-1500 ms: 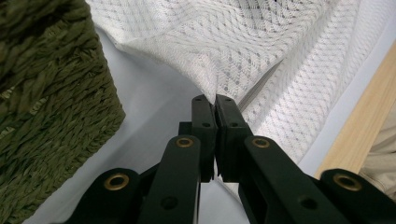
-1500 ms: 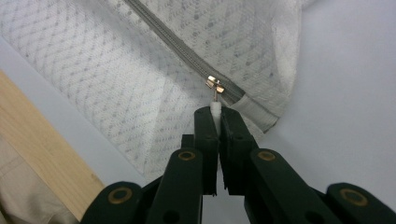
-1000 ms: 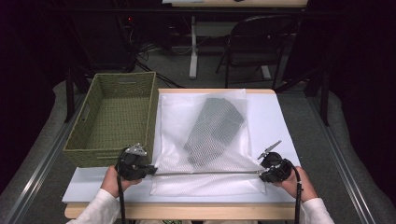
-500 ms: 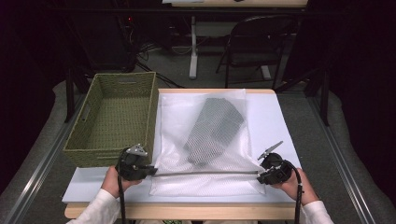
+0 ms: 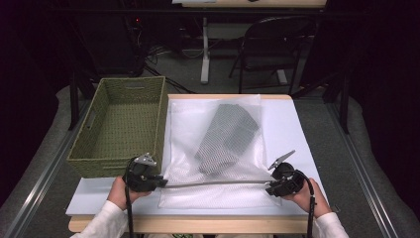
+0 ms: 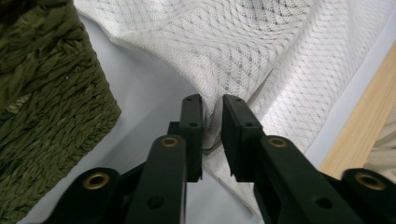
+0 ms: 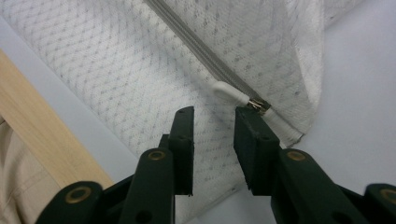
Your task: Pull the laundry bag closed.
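Letting go of the zipped mesh bag

Both tongs, left and right, have just been opening, mesh slack between them; back straight off, without snagging the zip pull.

Dark room: folding chair and cables on grey floor.

Basket wall just beside left tool

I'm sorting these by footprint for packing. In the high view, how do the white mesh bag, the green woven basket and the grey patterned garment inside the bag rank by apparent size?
1. white mesh bag, by a narrow margin
2. green woven basket, close to the bag, so that order is unsure
3. grey patterned garment, clearly smallest
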A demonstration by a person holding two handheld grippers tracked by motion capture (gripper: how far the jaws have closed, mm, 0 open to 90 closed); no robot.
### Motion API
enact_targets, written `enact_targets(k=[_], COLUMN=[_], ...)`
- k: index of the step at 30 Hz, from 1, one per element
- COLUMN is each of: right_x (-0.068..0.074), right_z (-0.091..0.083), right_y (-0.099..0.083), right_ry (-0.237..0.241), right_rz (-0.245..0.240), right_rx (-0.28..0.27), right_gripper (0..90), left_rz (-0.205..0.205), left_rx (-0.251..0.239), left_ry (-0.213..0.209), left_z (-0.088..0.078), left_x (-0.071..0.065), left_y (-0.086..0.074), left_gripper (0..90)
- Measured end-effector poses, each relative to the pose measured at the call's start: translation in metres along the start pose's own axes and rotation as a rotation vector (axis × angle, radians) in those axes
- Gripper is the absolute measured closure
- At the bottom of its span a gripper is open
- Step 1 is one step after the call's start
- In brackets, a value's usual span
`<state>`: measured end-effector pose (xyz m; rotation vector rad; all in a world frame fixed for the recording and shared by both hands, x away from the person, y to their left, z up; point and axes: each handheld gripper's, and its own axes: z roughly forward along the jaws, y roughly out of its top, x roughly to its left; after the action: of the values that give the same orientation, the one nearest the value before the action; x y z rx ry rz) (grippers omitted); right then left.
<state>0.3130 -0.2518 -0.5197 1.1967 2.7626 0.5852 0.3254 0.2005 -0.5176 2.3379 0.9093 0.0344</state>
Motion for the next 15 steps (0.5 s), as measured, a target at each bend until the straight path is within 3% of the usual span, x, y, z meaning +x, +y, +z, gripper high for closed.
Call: enact_targets(k=[6, 15], right_x=[0.003, 0.006], right_z=[-0.005, -0.016], right_y=[-0.002, 0.003], right_ry=[0.021, -0.012], right_rz=[-0.014, -0.024], right_rx=[-0.017, -0.093], right_gripper=[57.1, 38.5], left_rz=[-0.003, -0.014], left_rx=[-0.003, -0.001], left_ry=[-0.013, -0.005], left_z=[-0.003, -0.011], left_x=[-0.001, -0.004], left_y=[0.000, 0.000], left_gripper=[66.4, 39.4])
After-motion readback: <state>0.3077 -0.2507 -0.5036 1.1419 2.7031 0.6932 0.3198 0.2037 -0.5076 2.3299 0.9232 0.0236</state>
